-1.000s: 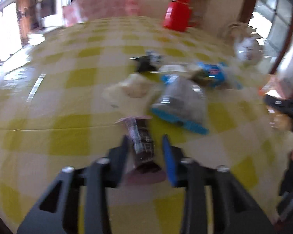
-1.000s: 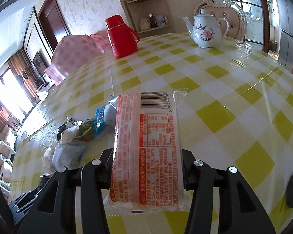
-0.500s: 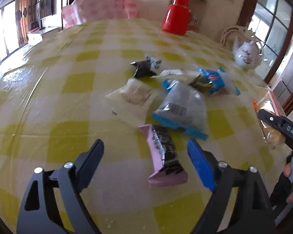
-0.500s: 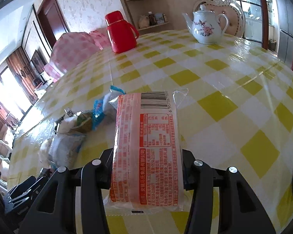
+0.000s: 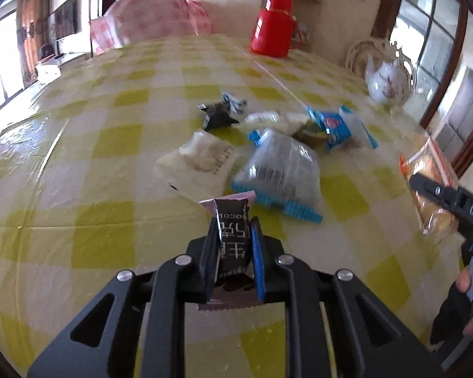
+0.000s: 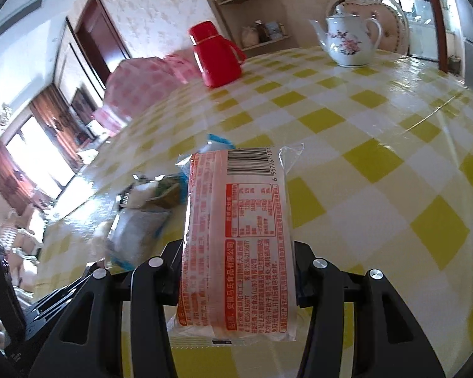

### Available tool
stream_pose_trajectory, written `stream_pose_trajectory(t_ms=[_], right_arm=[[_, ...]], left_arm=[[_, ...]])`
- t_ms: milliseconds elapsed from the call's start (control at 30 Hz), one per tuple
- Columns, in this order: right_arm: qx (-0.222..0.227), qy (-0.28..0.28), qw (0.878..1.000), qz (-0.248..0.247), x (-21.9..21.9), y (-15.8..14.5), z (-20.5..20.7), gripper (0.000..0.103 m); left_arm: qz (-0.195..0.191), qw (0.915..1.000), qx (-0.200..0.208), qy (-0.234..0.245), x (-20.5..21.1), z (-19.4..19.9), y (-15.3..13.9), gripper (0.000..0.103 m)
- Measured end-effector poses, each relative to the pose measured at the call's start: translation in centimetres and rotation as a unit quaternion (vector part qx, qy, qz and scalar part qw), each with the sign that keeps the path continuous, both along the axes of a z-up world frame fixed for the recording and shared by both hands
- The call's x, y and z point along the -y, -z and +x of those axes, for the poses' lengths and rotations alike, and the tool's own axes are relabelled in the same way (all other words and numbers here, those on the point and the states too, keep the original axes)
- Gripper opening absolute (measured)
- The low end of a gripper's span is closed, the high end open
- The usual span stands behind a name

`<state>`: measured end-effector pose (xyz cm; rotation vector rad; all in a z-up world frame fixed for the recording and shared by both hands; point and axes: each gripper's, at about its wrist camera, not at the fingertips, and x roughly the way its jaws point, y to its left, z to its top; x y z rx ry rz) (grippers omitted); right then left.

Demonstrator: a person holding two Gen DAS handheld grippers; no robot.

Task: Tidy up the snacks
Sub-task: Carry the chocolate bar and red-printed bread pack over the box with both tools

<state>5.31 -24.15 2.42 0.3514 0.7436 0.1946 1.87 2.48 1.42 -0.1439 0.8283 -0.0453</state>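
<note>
The left gripper point(image 5: 232, 236) is clamped on a dark bar point(image 5: 231, 236) with pink sealed ends, both pads pressing its sides; the bar points away from the camera, above the table point(image 5: 110, 145), over the near edge. Just beyond its far tip lies a clear pack with blue ends point(image 5: 279, 170), and touching that pack's left side a pale pouch point(image 5: 201, 157). Farther in, toward the table's middle, lie a black wrapper point(image 5: 219, 115), a white packet point(image 5: 263, 118) and a blue packet point(image 5: 332, 126), close together in one cluster.

The right gripper point(image 6: 236, 271) holds an orange-printed bread pack point(image 6: 239, 220) between its fingers, barcode end forward, lifted above the table's right side with the cluster just to its left. A hand point(image 5: 470, 302) shows at that gripper's handle.

At the far edge stand a red jug point(image 5: 272, 26) and, well to its right, a flowered teapot point(image 6: 350, 39).
</note>
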Motion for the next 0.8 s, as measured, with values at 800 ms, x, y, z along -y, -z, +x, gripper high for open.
stream_pose_trajectory(t_ms=[800], right_arm=[[0.076, -0.102, 0.99, 0.061, -4.9, -2.4, -6.2, 0.048]], left_arm=[[-0.029, 0.9907, 0.115, -0.066, -3.2, -6.8, -3.6, 0.019]])
